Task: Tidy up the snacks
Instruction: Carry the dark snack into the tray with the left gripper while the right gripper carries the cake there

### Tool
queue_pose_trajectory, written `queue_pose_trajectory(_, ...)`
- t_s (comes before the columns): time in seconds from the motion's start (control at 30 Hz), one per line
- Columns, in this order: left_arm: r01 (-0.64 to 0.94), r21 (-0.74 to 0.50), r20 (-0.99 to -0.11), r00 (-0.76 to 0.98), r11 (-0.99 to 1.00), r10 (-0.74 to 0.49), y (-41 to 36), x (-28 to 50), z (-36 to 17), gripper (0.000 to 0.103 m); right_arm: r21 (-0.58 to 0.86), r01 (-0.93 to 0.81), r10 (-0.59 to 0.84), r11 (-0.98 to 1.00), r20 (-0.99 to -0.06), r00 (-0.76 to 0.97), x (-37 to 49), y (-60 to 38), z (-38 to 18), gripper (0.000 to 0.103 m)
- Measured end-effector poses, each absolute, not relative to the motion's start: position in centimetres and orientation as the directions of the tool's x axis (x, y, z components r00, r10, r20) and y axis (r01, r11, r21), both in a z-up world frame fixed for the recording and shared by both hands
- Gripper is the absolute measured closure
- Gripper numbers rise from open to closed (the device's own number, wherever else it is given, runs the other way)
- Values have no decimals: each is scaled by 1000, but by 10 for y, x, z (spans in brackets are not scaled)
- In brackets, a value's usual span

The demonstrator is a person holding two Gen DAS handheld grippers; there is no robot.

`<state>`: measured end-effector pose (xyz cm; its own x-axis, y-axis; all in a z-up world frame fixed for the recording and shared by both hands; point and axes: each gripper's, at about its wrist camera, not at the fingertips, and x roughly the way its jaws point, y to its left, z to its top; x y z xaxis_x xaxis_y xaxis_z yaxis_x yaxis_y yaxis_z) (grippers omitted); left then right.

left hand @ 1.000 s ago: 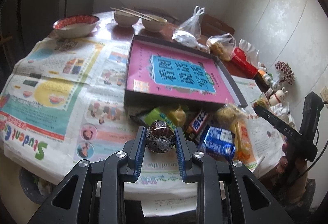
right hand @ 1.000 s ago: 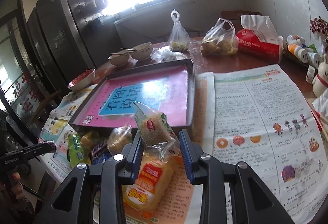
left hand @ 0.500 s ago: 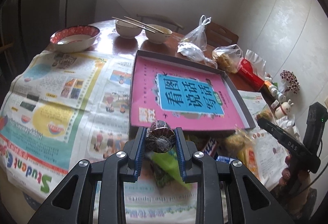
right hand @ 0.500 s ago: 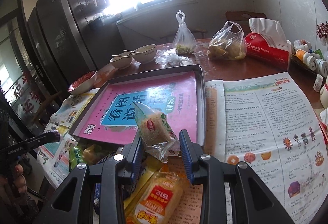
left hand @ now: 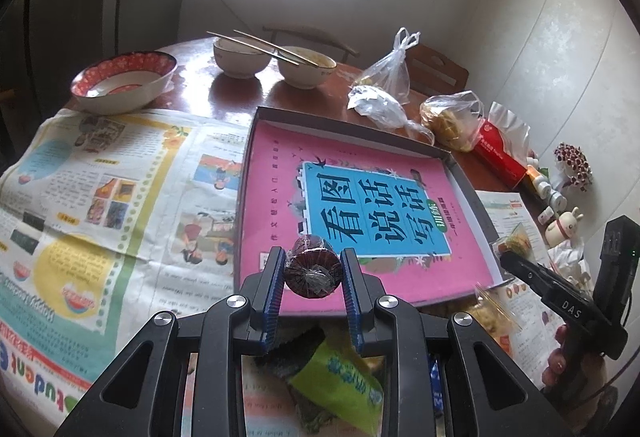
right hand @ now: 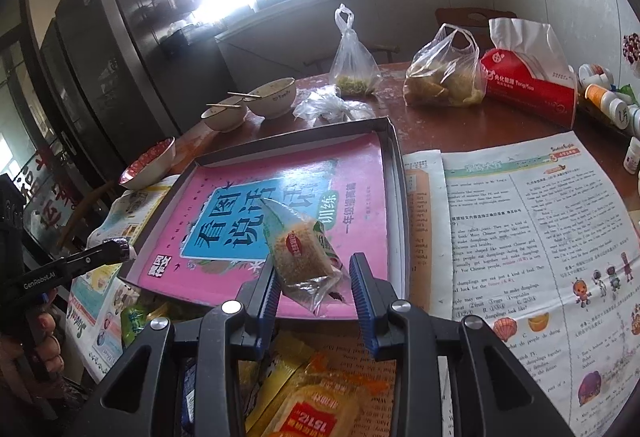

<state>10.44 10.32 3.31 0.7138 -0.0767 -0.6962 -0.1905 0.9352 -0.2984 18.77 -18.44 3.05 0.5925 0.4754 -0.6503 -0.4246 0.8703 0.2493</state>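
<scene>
Blue pads of the left gripper [left hand: 312, 273] clamp a round dark cake in clear wrap [left hand: 311, 271], held above the near edge of the shallow dark tray [left hand: 468, 189] lined with a pink book [left hand: 276, 173]. The right gripper [right hand: 314, 277] holds a clear packet of beige snack [right hand: 298, 251] by its lower end, tilted up over the tray's near right corner. More wrapped snacks [right hand: 308, 409] lie piled on the newspaper [right hand: 532, 237] just near of the tray.
</scene>
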Motion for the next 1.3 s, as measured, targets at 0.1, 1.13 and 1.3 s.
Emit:
queue_pose_trajectory(0.1, -184, -292, -701, 708, 939, -79, 101, 114, 28, 74, 251, -415, 468, 874, -660, 587, 194, -183, 26, 68)
queue_pose_trajectory(1.13, -176, -243, -750, 658, 954, -70, 94, 150, -3, 74, 194, -366, 390, 910, -699, 599, 205, -179, 18, 66)
queue_pose_trajectory(1.3, -180, -237, -755, 653, 955, -64, 93, 151, -4, 74, 184, -362, 381, 914, -699, 606, 202, -180, 19, 64)
